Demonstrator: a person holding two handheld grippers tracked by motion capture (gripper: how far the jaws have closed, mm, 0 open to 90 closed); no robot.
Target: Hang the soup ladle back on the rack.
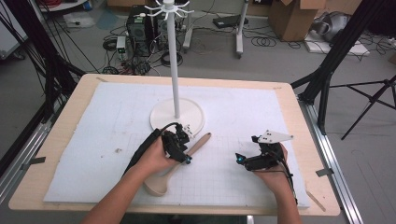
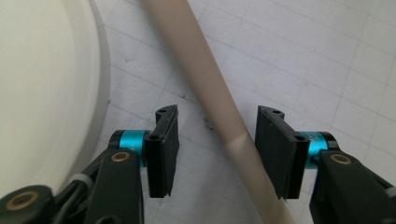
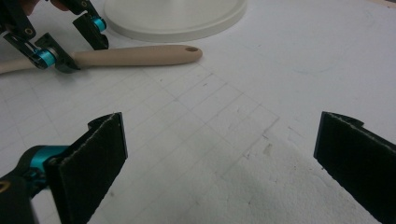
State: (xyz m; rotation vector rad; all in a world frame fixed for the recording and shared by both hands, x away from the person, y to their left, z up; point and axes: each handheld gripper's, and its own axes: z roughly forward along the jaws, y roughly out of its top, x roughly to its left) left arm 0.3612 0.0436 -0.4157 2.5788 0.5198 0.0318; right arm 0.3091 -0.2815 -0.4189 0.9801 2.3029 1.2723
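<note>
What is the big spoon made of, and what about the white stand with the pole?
The spoon looks like pale wood or a wood-coloured plastic: beige, matte, smooth, no grain showing, so I cannot say which. The stand looks like plastic or painted metal: evenly off-white, with a soft sheen on its round base. The look leaves that open too.

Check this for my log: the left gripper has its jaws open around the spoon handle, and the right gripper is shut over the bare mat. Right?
Not quite. The right gripper is open, not shut: the right gripper view shows its jaws wide apart over the mat. The left gripper does straddle the spoon handle, open.
</note>
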